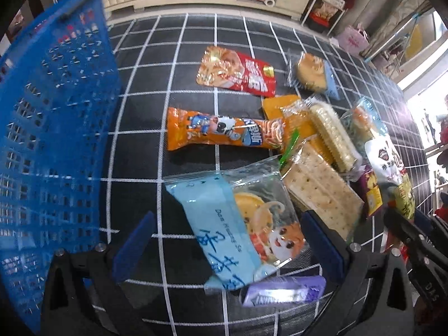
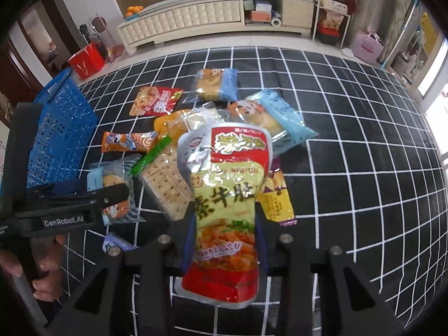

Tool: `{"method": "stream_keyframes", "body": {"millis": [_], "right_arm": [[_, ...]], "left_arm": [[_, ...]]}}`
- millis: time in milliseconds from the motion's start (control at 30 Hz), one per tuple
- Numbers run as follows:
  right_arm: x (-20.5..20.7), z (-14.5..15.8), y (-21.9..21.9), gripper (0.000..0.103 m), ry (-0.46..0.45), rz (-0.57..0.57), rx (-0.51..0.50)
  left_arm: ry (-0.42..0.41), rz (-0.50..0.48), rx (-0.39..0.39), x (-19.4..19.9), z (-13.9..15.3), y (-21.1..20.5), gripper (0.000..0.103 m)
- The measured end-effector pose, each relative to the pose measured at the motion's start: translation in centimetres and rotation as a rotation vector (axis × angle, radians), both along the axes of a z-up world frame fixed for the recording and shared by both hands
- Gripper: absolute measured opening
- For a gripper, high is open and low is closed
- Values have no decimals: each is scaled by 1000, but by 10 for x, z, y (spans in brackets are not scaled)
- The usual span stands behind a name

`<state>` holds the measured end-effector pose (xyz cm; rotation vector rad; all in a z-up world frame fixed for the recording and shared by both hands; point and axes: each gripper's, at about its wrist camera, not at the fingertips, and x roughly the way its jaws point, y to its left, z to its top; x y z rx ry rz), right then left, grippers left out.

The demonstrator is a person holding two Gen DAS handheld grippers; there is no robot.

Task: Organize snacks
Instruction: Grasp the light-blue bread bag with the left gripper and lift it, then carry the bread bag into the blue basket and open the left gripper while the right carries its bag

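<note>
My left gripper (image 1: 228, 245) points down, open, and straddles a light blue packet with a cartoon cat (image 1: 238, 224) that lies on the black grid cloth; its blue pads (image 1: 134, 246) stand on either side of it. A blue slotted basket (image 1: 56, 140) rises just to its left. My right gripper (image 2: 225, 232) is shut on a red and yellow pouch (image 2: 224, 196), held off the cloth above the pile of snacks. The left gripper's black body (image 2: 70, 212) and the hand on it show at the left of the right wrist view.
Loose snacks lie on the cloth: an orange stick pack (image 1: 224, 133), a red pack (image 1: 238, 72), a cracker pack (image 1: 322, 190), a purple bar (image 1: 282, 291), a cake packet (image 1: 313, 72). A white cabinet (image 2: 196, 22) stands beyond the cloth. Bare cloth (image 2: 364, 168) stretches to the right.
</note>
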<state>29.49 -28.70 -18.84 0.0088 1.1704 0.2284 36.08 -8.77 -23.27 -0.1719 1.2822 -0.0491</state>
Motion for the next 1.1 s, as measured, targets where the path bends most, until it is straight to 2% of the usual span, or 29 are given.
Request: {"method": "stream_keyframes", "body": {"millis": [100, 200, 233, 300, 400, 500, 633, 900, 1100], "right_arm": [[1, -4, 4, 41, 5, 8, -8], [1, -5, 6, 41, 10, 10, -11], [2, -6, 6, 41, 11, 9, -12], [1, -6, 6, 41, 14, 6, -12], [0, -4, 6, 42, 13, 5, -14], [-5, 4, 6, 42, 3, 1, -17], [-15, 21, 7, 42, -29, -5, -19], [-52, 82, 23, 41, -140, 3, -2], [-77, 119, 50, 42, -209, 24, 26]], "left_arm": [[15, 6, -22, 7, -5, 1, 103], [20, 1, 2, 11, -9, -2, 101], [24, -9, 15, 11, -11, -4, 97], [42, -34, -10, 12, -14, -8, 73], [27, -47, 33, 12, -13, -15, 67], [4, -47, 48, 4, -8, -18, 66], [-46, -61, 33, -14, 15, -17, 66], [-183, -87, 39, -55, 82, -11, 66], [-239, -78, 7, -88, 124, 20, 66]]}}
